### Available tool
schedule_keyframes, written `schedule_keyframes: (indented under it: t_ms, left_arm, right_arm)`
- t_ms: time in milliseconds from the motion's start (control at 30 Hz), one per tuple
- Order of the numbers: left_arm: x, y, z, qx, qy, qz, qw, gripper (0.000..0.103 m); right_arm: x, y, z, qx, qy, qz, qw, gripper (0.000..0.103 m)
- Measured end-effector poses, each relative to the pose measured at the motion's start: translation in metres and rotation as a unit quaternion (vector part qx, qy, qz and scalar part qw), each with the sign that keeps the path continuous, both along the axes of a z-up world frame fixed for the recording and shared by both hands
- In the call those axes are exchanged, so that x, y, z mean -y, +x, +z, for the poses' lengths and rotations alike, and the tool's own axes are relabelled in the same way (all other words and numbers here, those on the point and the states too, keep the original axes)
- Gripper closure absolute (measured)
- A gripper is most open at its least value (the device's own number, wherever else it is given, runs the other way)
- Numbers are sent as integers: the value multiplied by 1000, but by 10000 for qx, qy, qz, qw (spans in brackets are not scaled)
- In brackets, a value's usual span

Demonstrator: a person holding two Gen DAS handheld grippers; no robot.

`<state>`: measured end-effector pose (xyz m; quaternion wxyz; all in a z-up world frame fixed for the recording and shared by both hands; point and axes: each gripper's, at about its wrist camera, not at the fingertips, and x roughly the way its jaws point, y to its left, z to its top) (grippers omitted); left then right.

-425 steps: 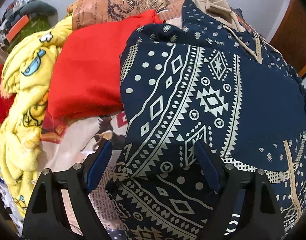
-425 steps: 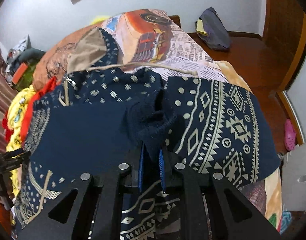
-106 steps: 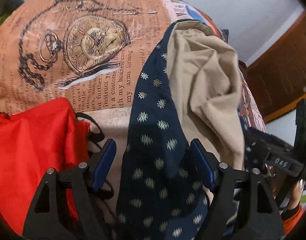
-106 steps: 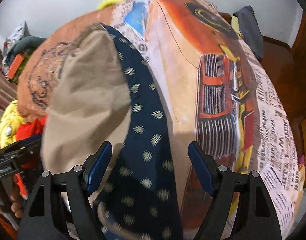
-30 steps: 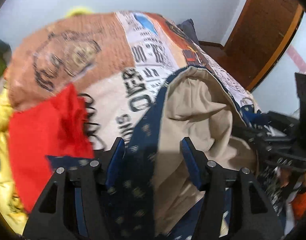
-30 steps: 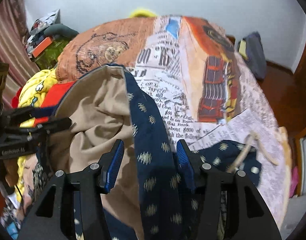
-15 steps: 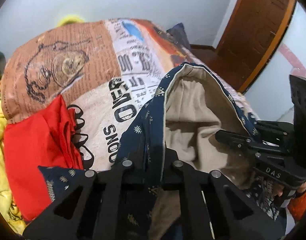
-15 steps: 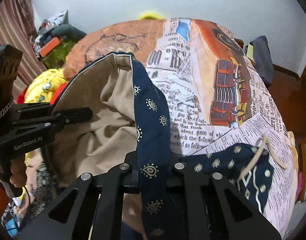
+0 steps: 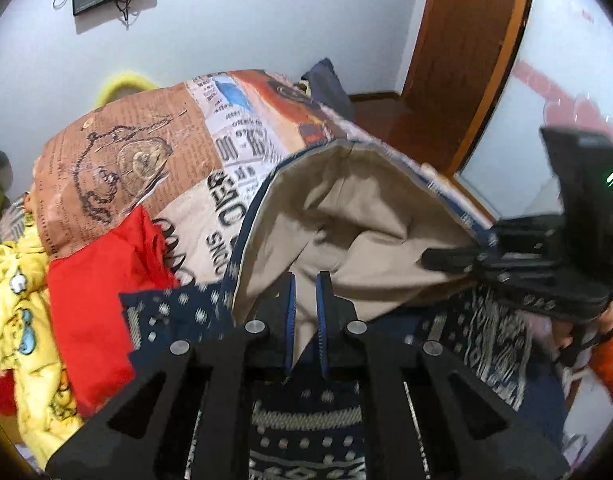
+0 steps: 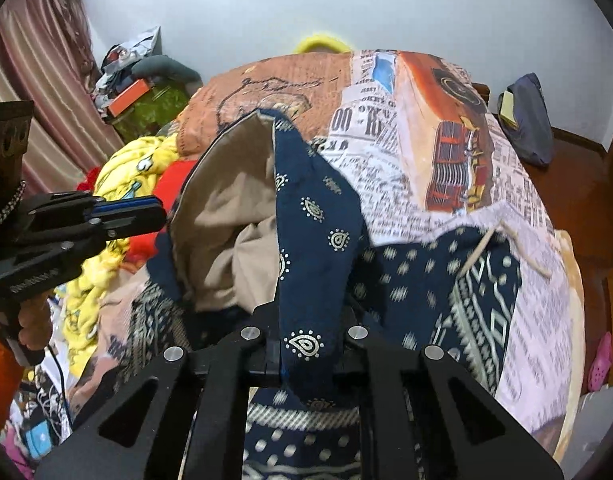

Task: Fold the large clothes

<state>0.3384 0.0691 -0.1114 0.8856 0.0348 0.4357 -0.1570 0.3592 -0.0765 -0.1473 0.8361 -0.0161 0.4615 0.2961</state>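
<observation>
Newsprint bedspread (image 10: 446,128) under navy hoodie (image 10: 318,216), hood edges pinched in left tool (image 9: 304,300), right tool (image 10: 306,344).

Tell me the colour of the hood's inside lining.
Plain beige, edged by the navy patterned outside. The hood lining shows best in the left wrist view.

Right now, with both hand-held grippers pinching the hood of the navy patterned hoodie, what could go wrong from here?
1. The left hand-held gripper seems to pinch mostly the tan lining; the lining may pull out.
2. The red garment touches the navy hoodie; it might get dragged along.
3. The drawstring lies loose on the bedspread and may get trapped in the fold.
</observation>
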Motion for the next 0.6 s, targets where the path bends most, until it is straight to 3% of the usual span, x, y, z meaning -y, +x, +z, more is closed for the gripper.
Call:
schedule_keyframes:
  t_ms: [133, 233, 300, 400, 600]
  left_arm:
    - [-6, -11, -16, -344, 129, 159, 9992, 89]
    - [-17, -21, -24, -505, -14, 285, 9983, 56]
    - [-21, -28, -23, -371, 48, 348, 9987, 50]
    - [-29, -25, -24, -298, 271, 474, 9981, 46]
    - [-39, 9, -37, -445, 223, 657, 9966, 46]
  right_arm:
    - [-4, -19, -5, -5, -114, 163, 9998, 93]
    - [-5, -29, -13, -77, -208, 305, 9993, 93]
    - [-7, -36, -17, -65, -296, 401, 9987, 93]
    - [-6, -44, -27, -117, -400, 490, 9979, 93]
    - [3, -41, -40, -308, -257, 371, 9985, 93]
